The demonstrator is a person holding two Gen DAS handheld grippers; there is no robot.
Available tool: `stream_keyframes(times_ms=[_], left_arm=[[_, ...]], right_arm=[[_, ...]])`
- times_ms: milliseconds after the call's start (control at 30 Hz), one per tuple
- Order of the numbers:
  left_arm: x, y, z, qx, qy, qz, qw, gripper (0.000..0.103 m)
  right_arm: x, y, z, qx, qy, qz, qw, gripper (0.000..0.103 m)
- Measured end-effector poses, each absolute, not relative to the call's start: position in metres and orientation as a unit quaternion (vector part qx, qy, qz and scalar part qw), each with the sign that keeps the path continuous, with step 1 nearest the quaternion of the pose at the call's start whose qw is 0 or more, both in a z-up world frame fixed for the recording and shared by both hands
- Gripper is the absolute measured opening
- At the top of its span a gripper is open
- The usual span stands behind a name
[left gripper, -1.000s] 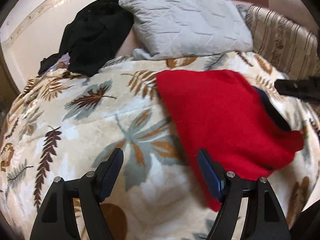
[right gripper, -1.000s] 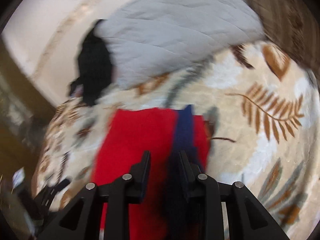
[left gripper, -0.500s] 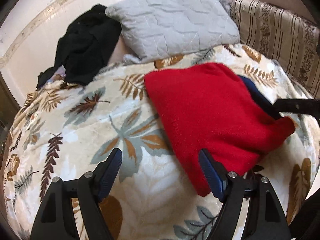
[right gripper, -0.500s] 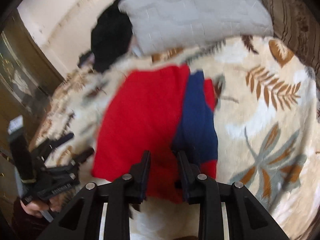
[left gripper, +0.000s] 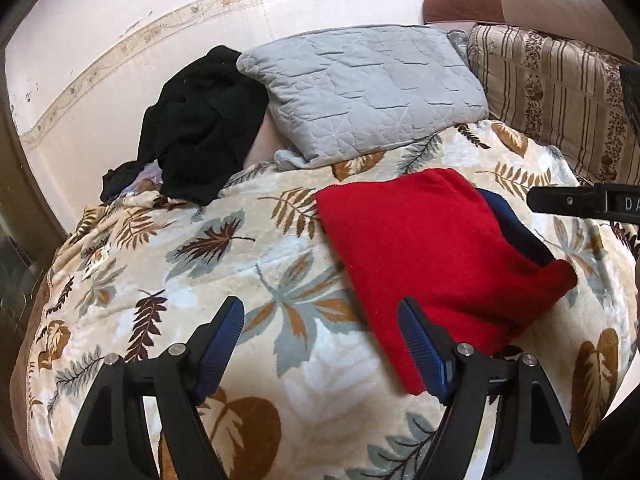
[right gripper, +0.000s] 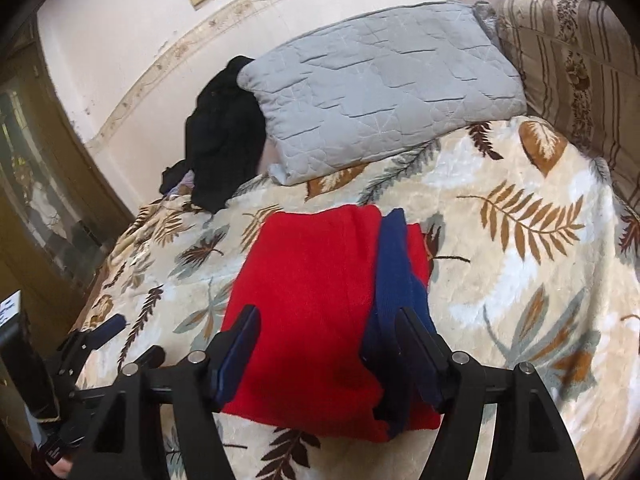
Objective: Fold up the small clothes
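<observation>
A folded red garment point(left gripper: 432, 248) with a navy blue band point(left gripper: 512, 228) along one side lies flat on the leaf-patterned blanket point(left gripper: 200, 272). My left gripper point(left gripper: 319, 308) is open above the blanket, just left of the garment's near corner, with nothing between its fingers. In the right wrist view, my right gripper point(right gripper: 327, 316) hovers over the near edge of the red garment point(right gripper: 316, 272). Its jaws are opening, and the cloth lies below them without being pinched. The navy band point(right gripper: 394, 264) runs up beside its right finger.
A grey quilted pillow point(left gripper: 360, 92) and a heap of black clothes point(left gripper: 200, 120) lie at the head of the bed against the wall. A striped cushion point(left gripper: 560, 92) stands at the right. A wooden cabinet point(right gripper: 36, 200) borders the bed's left side.
The right jaws have spread from nearly shut on the navy edge to wide apart, letting the garment go. Both grippers have drawn back, so more of the bed shows.
</observation>
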State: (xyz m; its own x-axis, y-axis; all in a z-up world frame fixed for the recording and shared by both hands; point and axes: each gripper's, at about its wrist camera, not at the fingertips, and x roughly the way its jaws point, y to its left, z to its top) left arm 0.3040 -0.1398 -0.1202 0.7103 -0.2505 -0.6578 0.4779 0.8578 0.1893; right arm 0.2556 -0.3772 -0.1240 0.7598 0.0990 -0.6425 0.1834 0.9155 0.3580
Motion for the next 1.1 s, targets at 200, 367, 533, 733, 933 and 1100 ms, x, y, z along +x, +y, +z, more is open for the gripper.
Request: stream_keyframes(times_ms=[200, 367, 533, 733, 933, 1100], left_arm=[[0.316, -0.14, -0.126, 0.175, 0.34, -0.179, 0.907, 0.08], [0.328, -0.142, -0.131, 0.172, 0.356, -0.16, 0.904, 0.08], [0.337, -0.141, -0.133, 0.157, 0.368, -0.15, 0.904, 0.08], [0.344, -0.144, -0.134, 0.144, 0.37, -0.145, 0.906, 0.08], [0.351, -0.148, -0.135, 0.136, 0.373, -0.145, 0.907, 0.08], [0.358, -0.153, -0.137, 0.127, 0.379, -0.147, 0.905, 0.08]], right_arm=[[0.264, -0.368, -0.127, 0.17, 0.359, -0.051, 0.916, 0.074], [0.269, -0.359, -0.129, 0.142, 0.369, -0.059, 0.917, 0.074], [0.27, -0.357, -0.13, 0.135, 0.367, -0.057, 0.919, 0.074], [0.271, -0.362, -0.13, 0.139, 0.363, -0.058, 0.919, 0.074], [0.273, -0.367, -0.134, 0.141, 0.366, -0.06, 0.918, 0.074], [0.276, -0.375, -0.137, 0.154, 0.369, -0.058, 0.915, 0.074]])
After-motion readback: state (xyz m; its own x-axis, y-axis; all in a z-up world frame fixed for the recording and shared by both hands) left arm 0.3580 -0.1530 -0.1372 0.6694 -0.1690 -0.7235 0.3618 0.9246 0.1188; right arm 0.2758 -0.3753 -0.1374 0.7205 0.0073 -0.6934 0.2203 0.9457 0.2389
